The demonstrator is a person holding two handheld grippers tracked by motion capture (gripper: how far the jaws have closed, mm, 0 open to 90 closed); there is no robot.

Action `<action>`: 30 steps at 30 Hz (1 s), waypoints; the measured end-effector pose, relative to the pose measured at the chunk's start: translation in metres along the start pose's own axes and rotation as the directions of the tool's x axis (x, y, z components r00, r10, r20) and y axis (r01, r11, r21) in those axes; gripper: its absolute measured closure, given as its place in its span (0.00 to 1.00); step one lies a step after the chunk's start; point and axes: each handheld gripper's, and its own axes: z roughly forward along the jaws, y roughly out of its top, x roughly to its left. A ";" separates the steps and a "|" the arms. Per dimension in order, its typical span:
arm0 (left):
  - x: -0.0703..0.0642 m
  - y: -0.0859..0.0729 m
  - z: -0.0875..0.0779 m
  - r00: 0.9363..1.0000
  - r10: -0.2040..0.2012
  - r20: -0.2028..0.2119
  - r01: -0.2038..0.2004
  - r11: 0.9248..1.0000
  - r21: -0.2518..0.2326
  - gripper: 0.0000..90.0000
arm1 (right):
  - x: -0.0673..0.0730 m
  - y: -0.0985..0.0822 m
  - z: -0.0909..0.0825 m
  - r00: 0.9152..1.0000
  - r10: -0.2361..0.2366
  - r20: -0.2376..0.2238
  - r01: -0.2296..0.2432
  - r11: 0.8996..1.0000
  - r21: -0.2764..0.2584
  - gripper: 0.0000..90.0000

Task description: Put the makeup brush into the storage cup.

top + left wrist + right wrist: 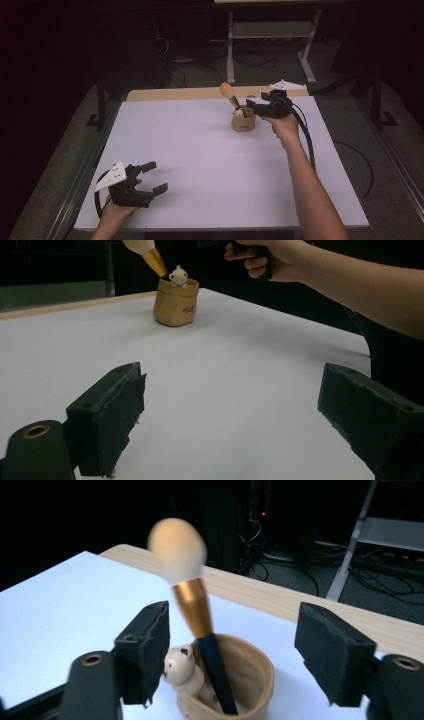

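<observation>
A tan cup (243, 121) with a small bear figure (181, 667) on its rim stands on the white table top (200, 150) at the back right. A makeup brush (192, 600) with a cream head, gold ferrule and dark handle leans in the cup. My right gripper (252, 106) hovers just above and behind the cup, open; in the right gripper view (235, 617) the brush stands between the jaws and neither pad touches it. My left gripper (156, 176) rests near the front left corner, open, with nothing in it (230, 410).
A bare wooden strip (175, 93) runs along the table's far edge. Beyond it, a grey metal stand (270, 35) and cables sit on the dark floor. The right forearm (310, 185) stretches over the table's right side.
</observation>
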 end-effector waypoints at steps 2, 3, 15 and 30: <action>0.000 0.000 0.000 1.000 0.000 -0.001 0.000 1.000 0.002 0.12 | 0.001 -0.001 -0.003 1.000 0.002 -0.004 -0.002 1.000 -0.006 0.31; 0.000 0.000 0.000 1.000 -0.001 -0.001 0.001 1.000 0.002 0.12 | 0.001 -0.001 -0.005 1.000 -0.004 -0.004 0.004 1.000 -0.008 0.30; 0.000 -0.001 0.000 1.000 -0.003 -0.006 0.003 1.000 0.009 0.12 | -0.002 -0.013 -0.022 1.000 0.001 0.001 -0.001 1.000 0.004 0.19; 0.001 -0.001 0.000 1.000 0.004 -0.010 -0.004 1.000 0.012 0.12 | 0.004 -0.029 -0.041 1.000 0.002 -0.007 -0.002 1.000 -0.003 0.14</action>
